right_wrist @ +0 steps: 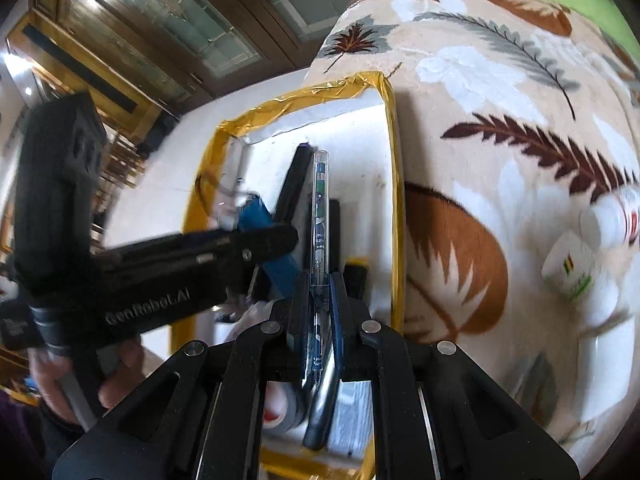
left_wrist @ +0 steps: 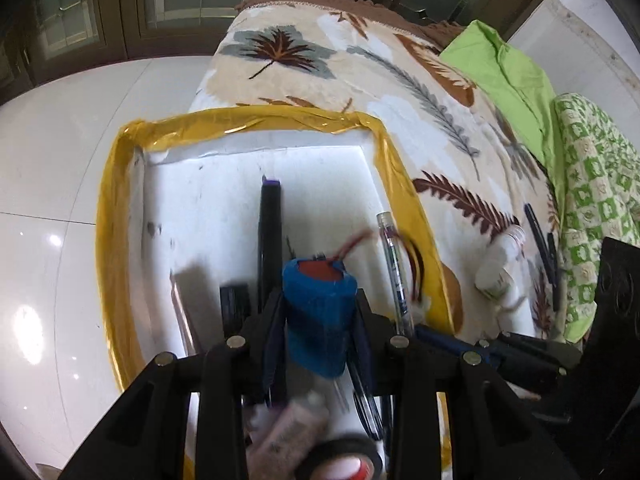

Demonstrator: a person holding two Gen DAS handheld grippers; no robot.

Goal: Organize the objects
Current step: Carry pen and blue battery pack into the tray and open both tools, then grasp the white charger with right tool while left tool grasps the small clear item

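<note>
A: My left hand-held gripper [left_wrist: 320, 312] clamps the blue battery pack [left_wrist: 318, 308] over the white tray [left_wrist: 120, 208]; what of the right?

B: My right hand-held gripper [right_wrist: 320, 292] is pinched on the clear pen [right_wrist: 320, 216] above that tray; beyond, white bottles [right_wrist: 576, 268] lie on the leaf-print blanket [right_wrist: 500, 92].

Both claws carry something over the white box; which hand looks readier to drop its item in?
Probably the left: its claw holds the blue battery pack over bare box floor. The right claw's pen hangs nearer the yellow-taped rim.
</note>
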